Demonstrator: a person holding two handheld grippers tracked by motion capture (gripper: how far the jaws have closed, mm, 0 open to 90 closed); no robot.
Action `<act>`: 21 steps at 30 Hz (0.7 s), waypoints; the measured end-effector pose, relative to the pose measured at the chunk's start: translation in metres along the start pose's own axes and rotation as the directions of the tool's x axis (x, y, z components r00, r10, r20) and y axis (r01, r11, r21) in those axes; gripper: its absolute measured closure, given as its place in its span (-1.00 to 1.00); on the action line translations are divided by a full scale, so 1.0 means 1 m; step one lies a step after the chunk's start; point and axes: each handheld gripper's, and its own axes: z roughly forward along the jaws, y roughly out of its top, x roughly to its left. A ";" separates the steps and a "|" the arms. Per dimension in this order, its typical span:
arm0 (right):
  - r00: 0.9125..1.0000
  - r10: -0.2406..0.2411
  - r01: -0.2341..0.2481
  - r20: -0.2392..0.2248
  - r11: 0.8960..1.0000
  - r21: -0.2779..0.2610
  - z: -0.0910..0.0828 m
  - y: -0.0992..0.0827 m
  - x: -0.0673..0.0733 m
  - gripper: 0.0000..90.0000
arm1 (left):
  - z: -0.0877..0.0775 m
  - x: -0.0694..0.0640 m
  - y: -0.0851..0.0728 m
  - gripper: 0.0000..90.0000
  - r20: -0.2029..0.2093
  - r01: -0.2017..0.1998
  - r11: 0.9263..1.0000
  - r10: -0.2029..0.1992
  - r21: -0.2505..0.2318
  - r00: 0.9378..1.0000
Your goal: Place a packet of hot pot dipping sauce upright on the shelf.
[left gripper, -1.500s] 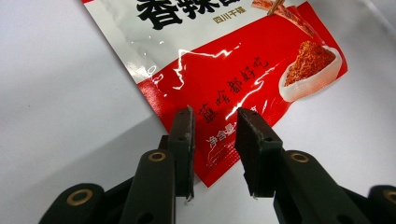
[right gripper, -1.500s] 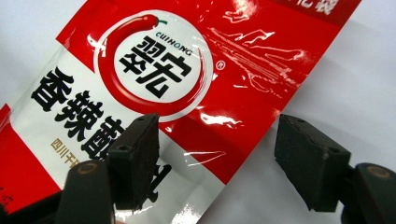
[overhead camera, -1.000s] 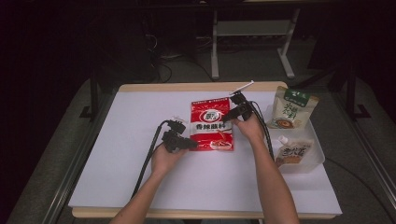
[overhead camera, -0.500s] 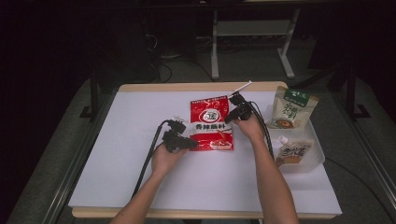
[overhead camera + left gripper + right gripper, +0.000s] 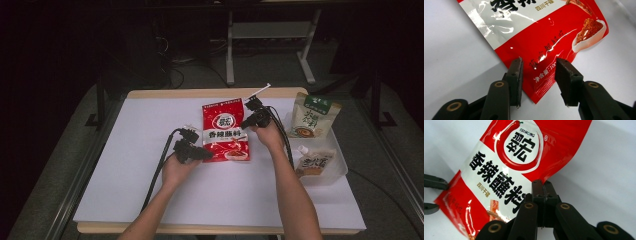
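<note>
1. We see a dark room with a metal stand behind a wooden table covered by a white sheet [image 5: 150, 200].
2. On the sheet, near the table's middle, lies a glossy red-and-white plastic seasoning pouch [image 5: 226, 131] printed with black characters and a chilli logo.
3. Its long axis runs from the near side of the table to the far side; the logo end points away from the person and the end with the bowl-of-powder picture points toward them.
4. The left gripper [image 5: 207, 155], black and two-jawed, sits at the pouch's near left corner. In the left gripper view its jaws have just been opening and stand apart, the red corner [image 5: 541, 75] between them with neither pad pressing it.
5. The right gripper [image 5: 243, 124] meets the pouch's right edge about halfway along. In the right gripper view its jaws have just closed and stand pressed together on that edge [image 5: 541, 202]; we believe a sliver of film is pinched there, though the jaws hide the contact.
6. To the right, well apart from the pouch, a clear plastic tray [image 5: 340, 172] holds a green-and-cream standing pouch [image 5: 312, 117] and a beige spouted pouch [image 5: 312, 162].
</note>
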 end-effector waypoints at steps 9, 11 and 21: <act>0.999 -0.054 0.054 0.000 0.996 -0.064 -0.022 0.002 0.012 1.00 | -0.013 0.003 -0.001 0.15 -0.015 -0.014 1.000 0.013 -0.025 1.000; 0.998 -0.059 0.059 -0.006 0.995 -0.078 -0.027 0.003 0.016 1.00 | -0.016 0.005 -0.002 0.14 -0.009 -0.022 0.999 0.022 -0.028 1.000; 0.992 -0.125 0.124 0.000 0.985 -0.123 -0.047 0.004 0.030 1.00 | -0.020 0.009 -0.007 0.07 -0.020 -0.014 0.999 0.014 -0.044 1.000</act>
